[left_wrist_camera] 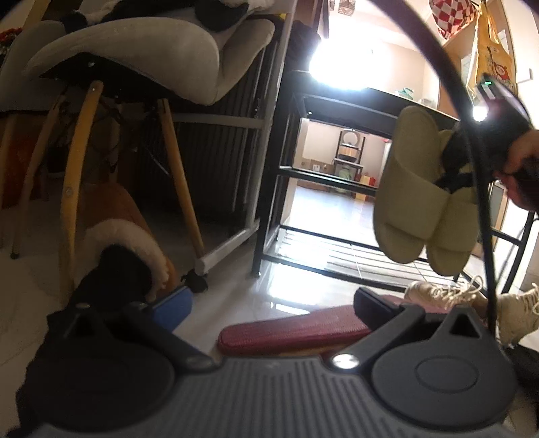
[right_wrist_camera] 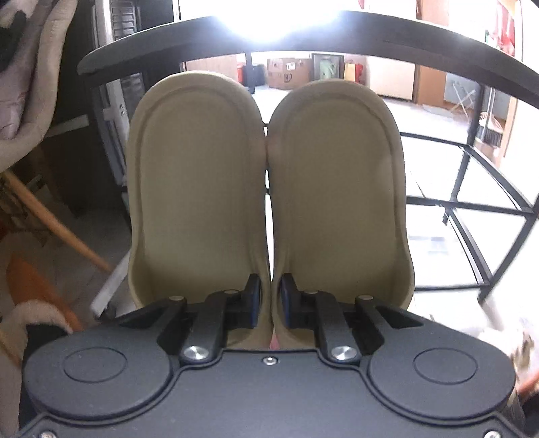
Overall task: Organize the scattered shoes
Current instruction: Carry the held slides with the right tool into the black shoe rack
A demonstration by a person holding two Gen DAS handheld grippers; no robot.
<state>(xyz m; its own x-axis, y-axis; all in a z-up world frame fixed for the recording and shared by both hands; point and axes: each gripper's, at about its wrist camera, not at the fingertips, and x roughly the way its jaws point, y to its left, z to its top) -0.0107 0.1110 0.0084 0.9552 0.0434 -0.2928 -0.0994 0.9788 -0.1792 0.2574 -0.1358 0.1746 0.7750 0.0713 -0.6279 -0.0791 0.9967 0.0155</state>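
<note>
A pair of pale green slippers (right_wrist_camera: 198, 188) hangs toes down, pinched together by their inner walls in my right gripper (right_wrist_camera: 271, 293), which is shut on them. In the left wrist view the same slippers (left_wrist_camera: 421, 202) hang in front of the black shoe rack (left_wrist_camera: 269, 202), with the right gripper (left_wrist_camera: 453, 168) and a hand (left_wrist_camera: 525, 161) behind them. My left gripper (left_wrist_camera: 273, 300) stands wide open low over the floor. A dark red flat shoe (left_wrist_camera: 293, 332) lies between its fingers, with a gap on the blue-padded side. A brown fur-lined slipper (left_wrist_camera: 124, 236) lies at the left finger.
Beige laced sneakers (left_wrist_camera: 454, 293) lie on the floor at the right, before the rack's bottom slats (left_wrist_camera: 337, 256). A grey chair with wooden legs (left_wrist_camera: 175, 188) stands at the left. The rack's top shelf (right_wrist_camera: 303, 30) and open frame (right_wrist_camera: 471, 209) lie ahead of the slippers.
</note>
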